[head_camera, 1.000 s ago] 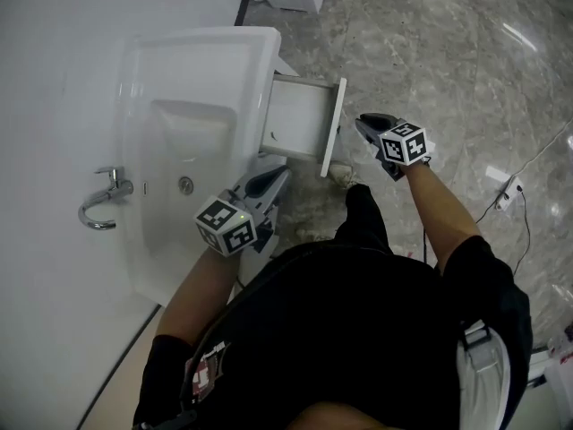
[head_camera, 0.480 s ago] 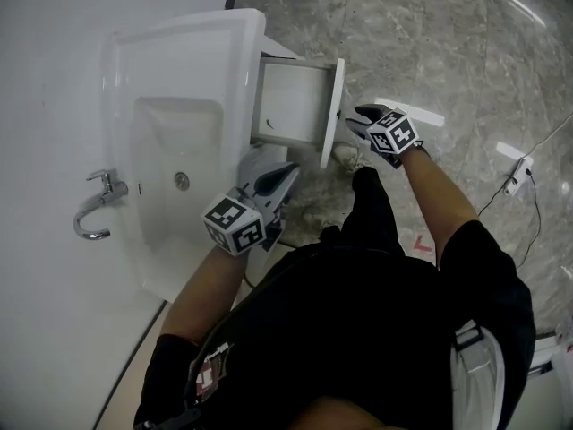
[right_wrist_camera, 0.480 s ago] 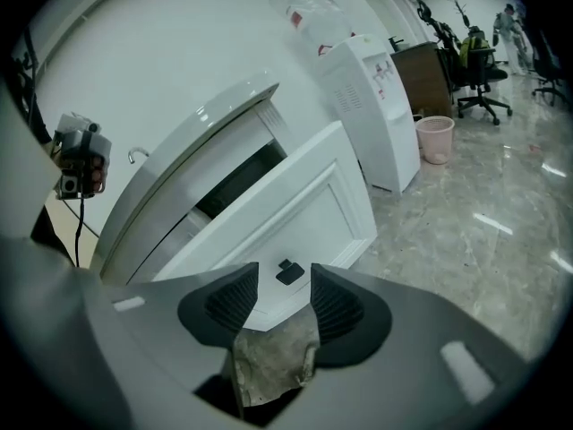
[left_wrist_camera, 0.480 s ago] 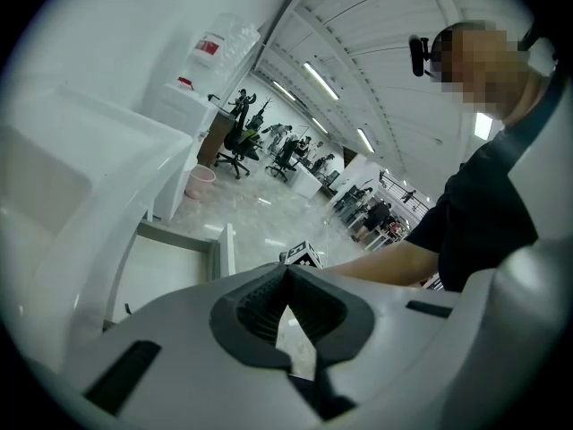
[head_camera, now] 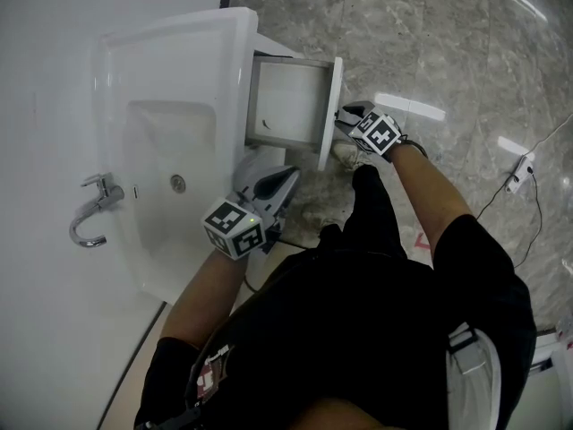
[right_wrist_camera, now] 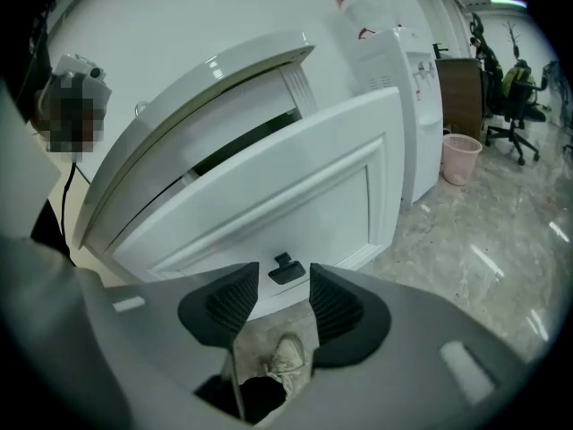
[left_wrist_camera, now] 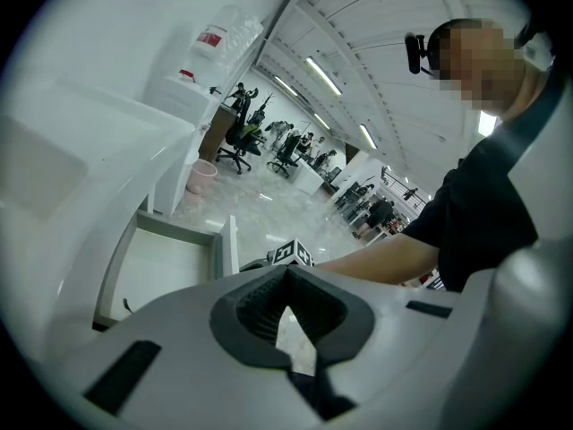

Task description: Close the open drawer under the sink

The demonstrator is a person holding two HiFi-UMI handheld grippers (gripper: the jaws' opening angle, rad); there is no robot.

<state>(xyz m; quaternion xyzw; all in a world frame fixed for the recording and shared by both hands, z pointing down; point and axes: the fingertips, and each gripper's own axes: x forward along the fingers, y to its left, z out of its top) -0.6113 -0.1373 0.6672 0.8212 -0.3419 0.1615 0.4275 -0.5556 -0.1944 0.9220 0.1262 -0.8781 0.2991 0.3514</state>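
Drawer handling is looking easy: the white rectangular drawer (head_camera: 291, 106) is standing pulled well out from under the white ceramic sink (head_camera: 170, 79), with its flat front panel (right_wrist_camera: 295, 195) facing the person. Its bottom is showing mostly bare, so it is probably sliding lightly on its runners. The panel is looking stiff and smooth, likely slippery under rubber pads, so pinching seems unnecessary. I am judging a square push on the middle of the panel, around the small dark pull handle (right_wrist_camera: 285, 268), to be the best place, since pressing near a corner is risking a skew. Easing off near the end is sparing the cabinet a slam.

The right gripper (head_camera: 347, 115) is hovering just beside the panel's outer face. Its jaws have just been opening and are standing apart with nothing between the pads, and the handle is showing beyond the gap, untouched. The left gripper (head_camera: 288, 176) is hanging near the sink's front edge, clenched on nothing
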